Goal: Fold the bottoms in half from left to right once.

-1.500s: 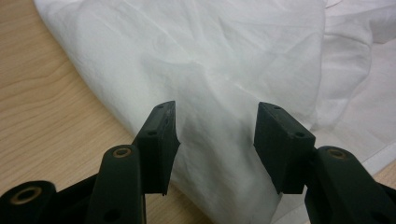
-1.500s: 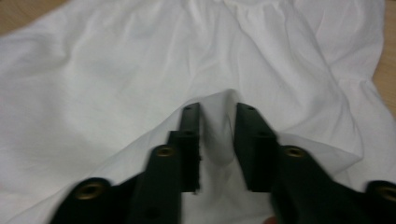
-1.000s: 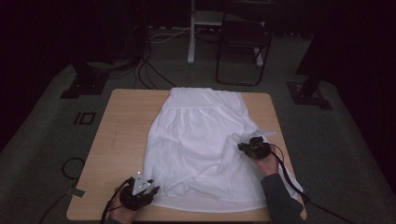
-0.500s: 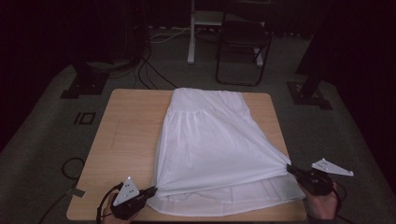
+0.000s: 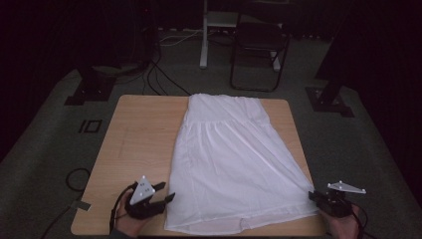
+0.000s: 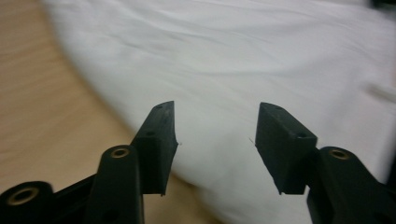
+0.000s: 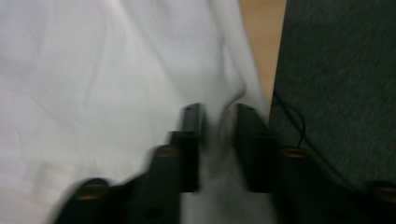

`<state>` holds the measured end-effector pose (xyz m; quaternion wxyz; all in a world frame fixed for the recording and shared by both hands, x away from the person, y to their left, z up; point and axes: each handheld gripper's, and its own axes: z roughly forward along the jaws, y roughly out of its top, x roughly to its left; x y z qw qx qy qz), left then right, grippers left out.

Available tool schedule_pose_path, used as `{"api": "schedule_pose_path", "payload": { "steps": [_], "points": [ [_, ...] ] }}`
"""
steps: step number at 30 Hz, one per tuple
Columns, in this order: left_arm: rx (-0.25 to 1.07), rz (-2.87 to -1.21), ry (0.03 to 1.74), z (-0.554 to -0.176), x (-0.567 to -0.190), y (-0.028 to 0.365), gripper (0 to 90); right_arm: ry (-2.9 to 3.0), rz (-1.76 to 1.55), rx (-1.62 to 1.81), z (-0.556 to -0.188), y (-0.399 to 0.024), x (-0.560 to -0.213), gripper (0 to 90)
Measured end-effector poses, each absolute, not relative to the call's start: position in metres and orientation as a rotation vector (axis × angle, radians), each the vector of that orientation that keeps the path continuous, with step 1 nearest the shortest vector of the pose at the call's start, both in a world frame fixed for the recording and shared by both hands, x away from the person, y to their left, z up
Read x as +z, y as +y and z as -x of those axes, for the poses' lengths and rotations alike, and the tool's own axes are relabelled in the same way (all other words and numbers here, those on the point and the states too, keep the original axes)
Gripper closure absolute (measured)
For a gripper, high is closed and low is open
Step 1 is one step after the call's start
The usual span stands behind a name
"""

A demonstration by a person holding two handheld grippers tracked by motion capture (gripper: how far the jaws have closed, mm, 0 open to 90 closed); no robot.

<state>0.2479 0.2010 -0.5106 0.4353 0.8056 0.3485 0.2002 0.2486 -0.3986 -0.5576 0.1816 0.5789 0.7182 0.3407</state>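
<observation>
Left gripper view – left hand-held gripper [image 6: 215, 135] open, empty, above white skirt [image 6: 261, 60].

The skirt [image 5: 234, 169] is thin white cloth, matt and soft, finely creased, gathered into small pleats below the waistband. The table [image 5: 139, 144] has a pale wood-grain top, smooth with a dull sheen. The left gripper [image 6: 215, 140] has matt black plastic jaws with brass-coloured screw rings; a flat grey plate sits on top. The floor [image 5: 45, 149] is rough grey carpet.
</observation>
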Motion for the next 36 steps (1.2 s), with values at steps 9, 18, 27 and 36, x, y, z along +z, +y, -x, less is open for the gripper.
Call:
{"api": "schedule_pose_path", "payload": {
  "steps": [9, 18, 27, 36],
  "points": [
    [0.484, -2.0, 1.119, -0.347, -0.525, 0.195, 40.9, 2.019, -1.431, 1.083, -0.306, -0.372, -0.522, 48.0],
    [0.46, -2.061, 1.201, -0.39, -0.545, 0.159, 41.3, 2.129, -1.391, 0.985, -0.406, -0.316, -0.543, 47.4],
    [0.48, -2.057, 1.196, -0.382, -0.554, 0.176, 88.0, 2.121, -1.487, 0.946, -0.403, -0.306, -0.558, 86.4],
    [0.476, -2.036, 1.214, -0.322, -0.555, 0.218, 88.0, 2.153, -1.493, 1.034, -0.339, -0.291, -0.563, 86.4]
  ]
}}
